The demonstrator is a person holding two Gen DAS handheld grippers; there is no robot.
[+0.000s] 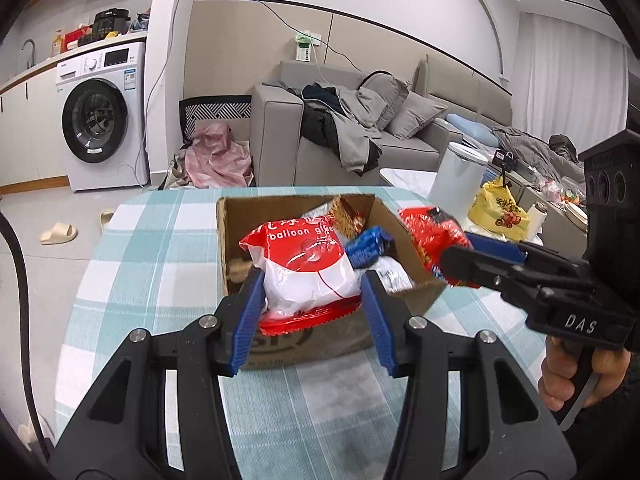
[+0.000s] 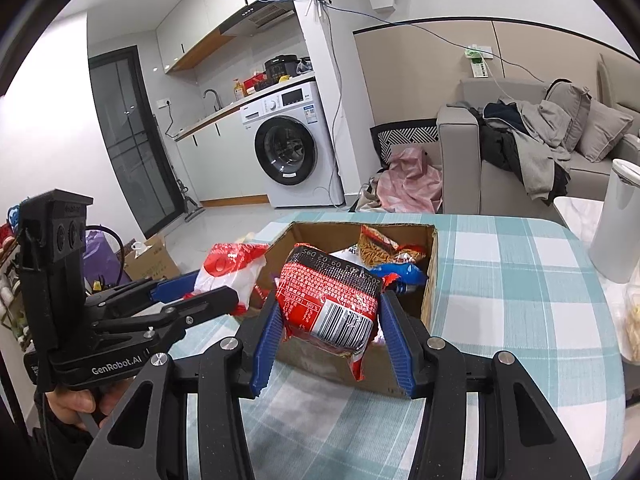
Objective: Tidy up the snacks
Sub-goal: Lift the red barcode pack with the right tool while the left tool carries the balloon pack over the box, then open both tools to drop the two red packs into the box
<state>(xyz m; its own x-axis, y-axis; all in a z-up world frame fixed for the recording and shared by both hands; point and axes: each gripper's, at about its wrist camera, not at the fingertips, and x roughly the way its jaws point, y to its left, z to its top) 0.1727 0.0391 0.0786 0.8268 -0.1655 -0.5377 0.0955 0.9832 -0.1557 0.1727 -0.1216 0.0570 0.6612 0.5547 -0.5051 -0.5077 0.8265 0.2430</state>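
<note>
Left hand-held gripper (image 1: 312,300): closed on a red-and-white snack bag (image 1: 306,268), which is clamped across its lower half between the blue pads (image 1: 250,320) and held above the near wall of the cardboard box (image 1: 232,240). Right hand-held gripper (image 2: 328,320): closed on a red noodle packet (image 2: 332,296), barcode side facing the camera, which is carried over the box's near edge.

Both packs are judged light, soft and air-puffed; the film appears glossy and probably slippery, so a grip across the flat body, near a crimped seam, is thought safer than one on the bulging middle. The contents are probably brittle, so only gentle pressure is advised.

Inside the box, a blue packet (image 2: 400,272) and an orange-brown noodle packet (image 2: 380,252) are seen lying loosely against each other. The box stands on a tabletop (image 1: 160,240) covered with teal-and-white check cloth. A white cylindrical bin (image 1: 460,176) is seen beyond the tabletop's far right edge.
</note>
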